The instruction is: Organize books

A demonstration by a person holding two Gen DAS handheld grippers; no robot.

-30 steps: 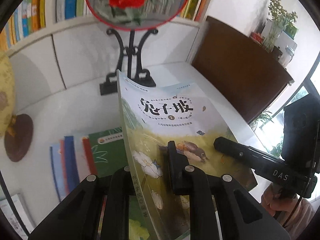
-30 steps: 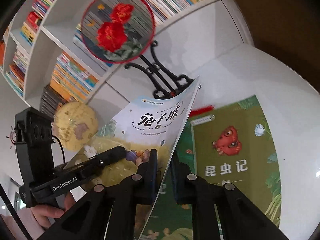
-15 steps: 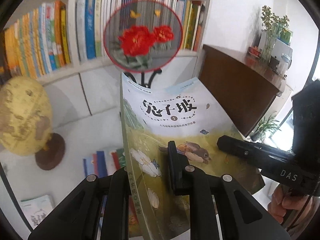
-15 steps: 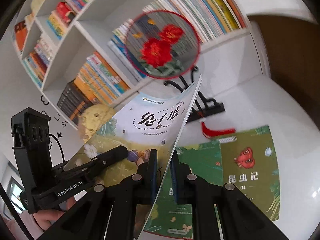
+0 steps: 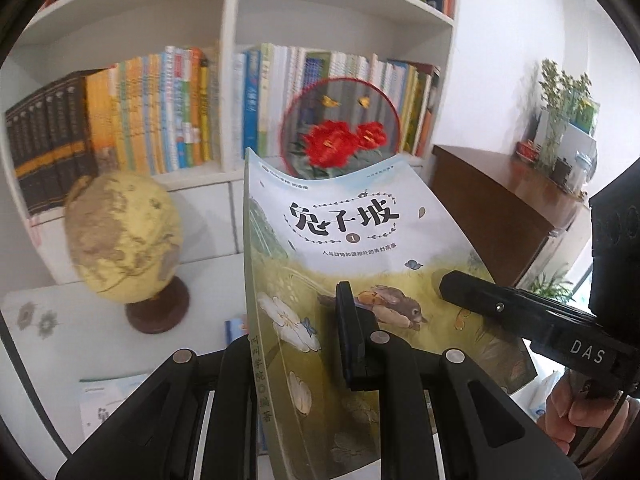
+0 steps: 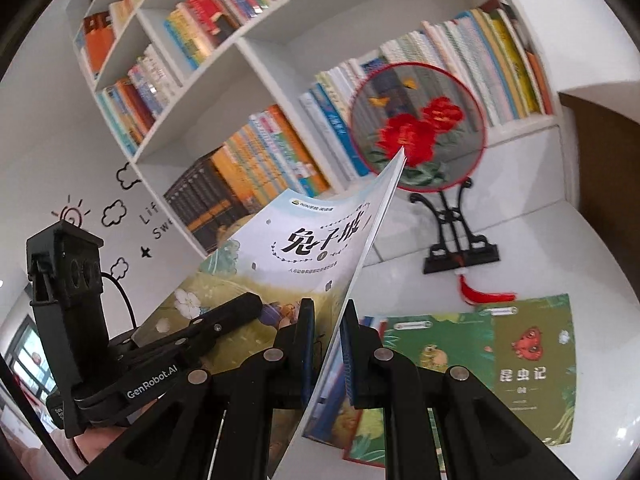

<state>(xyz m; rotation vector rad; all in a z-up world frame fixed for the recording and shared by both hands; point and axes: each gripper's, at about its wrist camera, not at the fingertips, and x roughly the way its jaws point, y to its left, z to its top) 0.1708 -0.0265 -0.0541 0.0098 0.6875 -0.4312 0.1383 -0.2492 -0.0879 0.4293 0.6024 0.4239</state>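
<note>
Green-and-white book (image 5: 352, 248) clamped by left gripper (image 5: 304, 344) and right gripper (image 6: 328, 344), lower edge hidden behind both.

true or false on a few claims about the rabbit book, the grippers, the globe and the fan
1. Both the left gripper and the right gripper are clamped on the rabbit book. True.
2. The rabbit book lies flat on the table. False: it is held up in the air.
3. The globe stands on the white table. True.
4. The round fan shows blue flowers. False: red flowers.
5. The green insect book stands on a shelf. False: it lies flat on the table.
</note>
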